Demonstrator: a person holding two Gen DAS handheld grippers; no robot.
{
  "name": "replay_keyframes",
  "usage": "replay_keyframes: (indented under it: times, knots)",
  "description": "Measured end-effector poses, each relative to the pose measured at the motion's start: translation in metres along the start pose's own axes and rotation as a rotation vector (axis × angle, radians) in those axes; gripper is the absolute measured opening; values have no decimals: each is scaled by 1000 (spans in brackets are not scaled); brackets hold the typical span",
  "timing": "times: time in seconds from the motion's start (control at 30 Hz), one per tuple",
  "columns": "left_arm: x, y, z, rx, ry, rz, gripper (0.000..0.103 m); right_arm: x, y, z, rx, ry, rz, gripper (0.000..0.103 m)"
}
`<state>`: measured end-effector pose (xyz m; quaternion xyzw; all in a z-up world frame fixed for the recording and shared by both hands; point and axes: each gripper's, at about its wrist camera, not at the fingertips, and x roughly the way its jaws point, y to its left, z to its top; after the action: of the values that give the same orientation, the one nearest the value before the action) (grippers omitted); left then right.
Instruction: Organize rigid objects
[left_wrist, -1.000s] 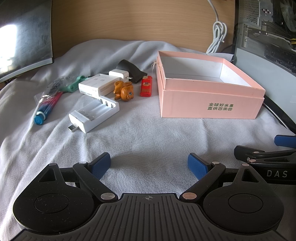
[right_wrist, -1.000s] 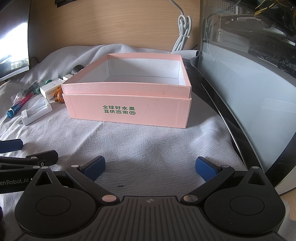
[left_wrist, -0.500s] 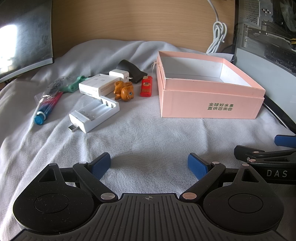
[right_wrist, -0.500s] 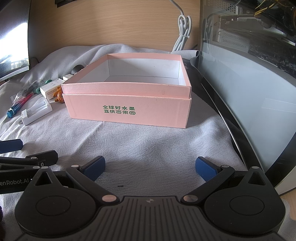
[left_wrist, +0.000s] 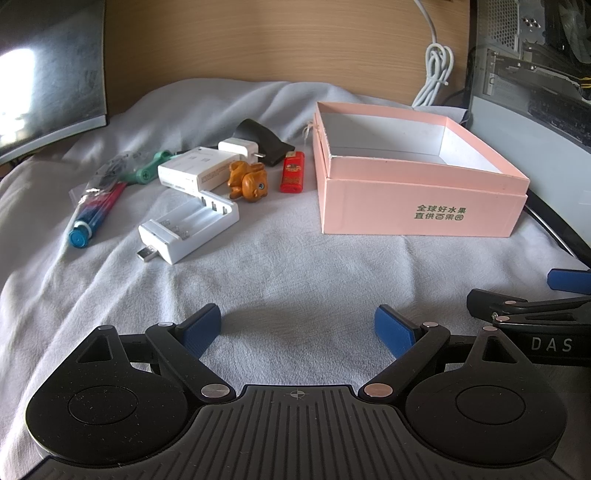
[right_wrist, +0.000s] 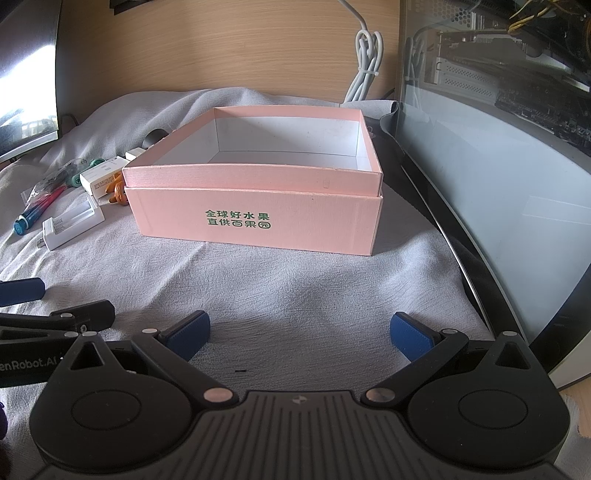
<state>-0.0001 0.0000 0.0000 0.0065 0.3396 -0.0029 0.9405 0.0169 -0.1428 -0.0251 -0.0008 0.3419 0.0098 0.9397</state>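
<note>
Left wrist view: the left gripper (left_wrist: 297, 326) hovers low over the grey cloth (left_wrist: 295, 266), its blue pads wide apart and holding nothing. The right gripper (right_wrist: 299, 334) is just as wide open and also empty, hanging beside its partner on the near part of the cloth.

Ahead and to the right of the left claw sits the pink box (left_wrist: 421, 206), lid off and, as far as its white floor shows, with nothing in it. From the right claw it lies straight ahead. Ahead and to the left of the left claw lies the clutter: the charger (left_wrist: 190, 230) nearest, then the white carton (left_wrist: 197, 173), the orange figurine (left_wrist: 247, 181), the red lighter (left_wrist: 292, 177), a plug (left_wrist: 240, 148) with a dark pouch (left_wrist: 264, 142) behind it, and further left the bagged pens (left_wrist: 98, 205) and a green tool (left_wrist: 149, 168).

Nothing looks packed yet, so the step in hand is probably the first pick. The charger seems the sensible start for the left claw, being closest and unobstructed. It would go best gripped across its narrow width, pads clear of the USB tip, lowered squarely so the cloth is not pinched. The lighter and figurine sit near each other, so a narrower approach suits them.
</note>
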Motion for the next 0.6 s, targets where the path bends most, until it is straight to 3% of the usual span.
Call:
replay_keyframes:
  times: [0.23, 0.5, 0.6]
  knots:
    - [-3, 3, 0, 5, 6, -14, 94, 0, -1, -1, 4, 5, 11, 103]
    - [-6, 19, 5, 55, 26, -106, 87, 4, -5, 13, -43, 122, 71, 103]
    - [-14, 37, 15, 82, -32, -112, 85, 4, -2, 12, -41, 122, 56, 103]
